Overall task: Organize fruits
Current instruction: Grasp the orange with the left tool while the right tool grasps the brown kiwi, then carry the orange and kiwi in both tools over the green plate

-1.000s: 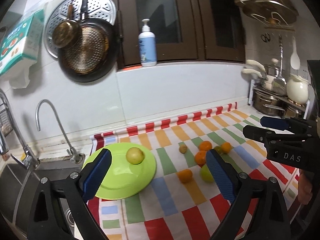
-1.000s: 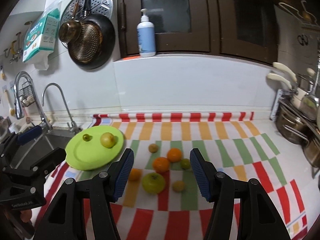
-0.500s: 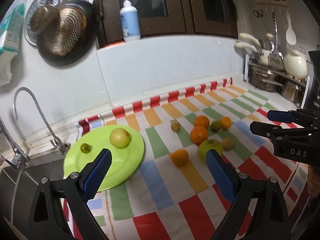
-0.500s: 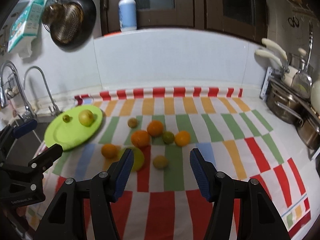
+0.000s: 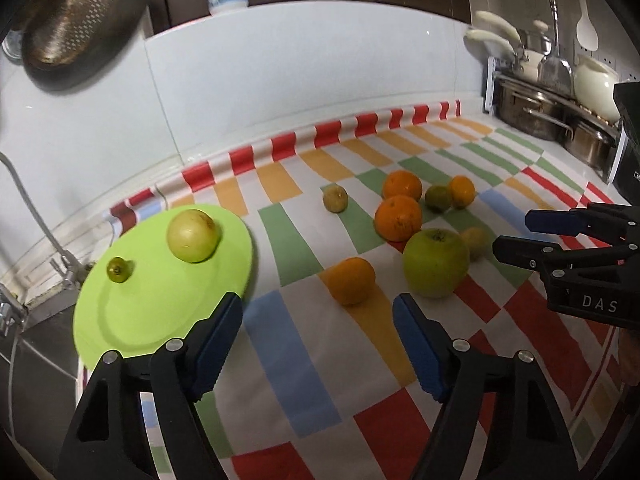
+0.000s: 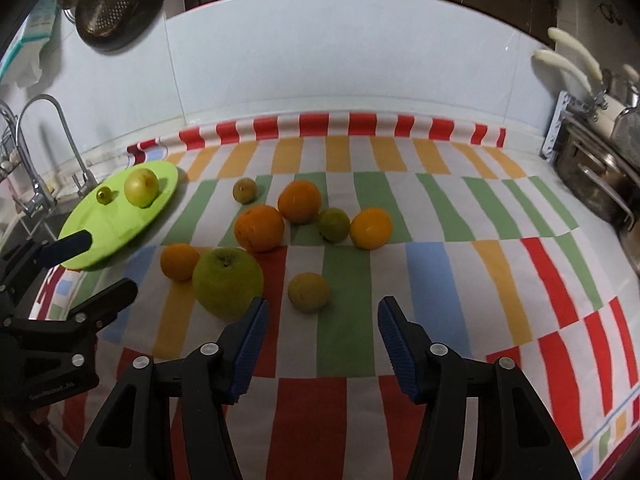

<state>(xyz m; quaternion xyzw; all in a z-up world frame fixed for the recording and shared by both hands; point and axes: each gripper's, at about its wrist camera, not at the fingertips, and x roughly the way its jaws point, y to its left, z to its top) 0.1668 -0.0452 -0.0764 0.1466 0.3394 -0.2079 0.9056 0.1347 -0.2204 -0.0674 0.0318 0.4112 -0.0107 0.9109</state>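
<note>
Both the left gripper (image 5: 318,328) and right gripper (image 6: 320,330) hover spread and empty over bare striped cloth (image 6: 460,248) on the bench. Ahead lie eight loose fruits: four oranges (image 6: 259,227), one green apple (image 6: 227,283), three small greenish ones. The green plate (image 5: 160,300), at the cloth's sink-side edge, holds two fruits.

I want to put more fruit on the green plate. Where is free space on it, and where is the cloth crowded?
The green plate is bare on its near half, below the small green fruit and the yellow apple. The cloth is crowded around the big green apple and the oranges; its right side past them is bare.
</note>
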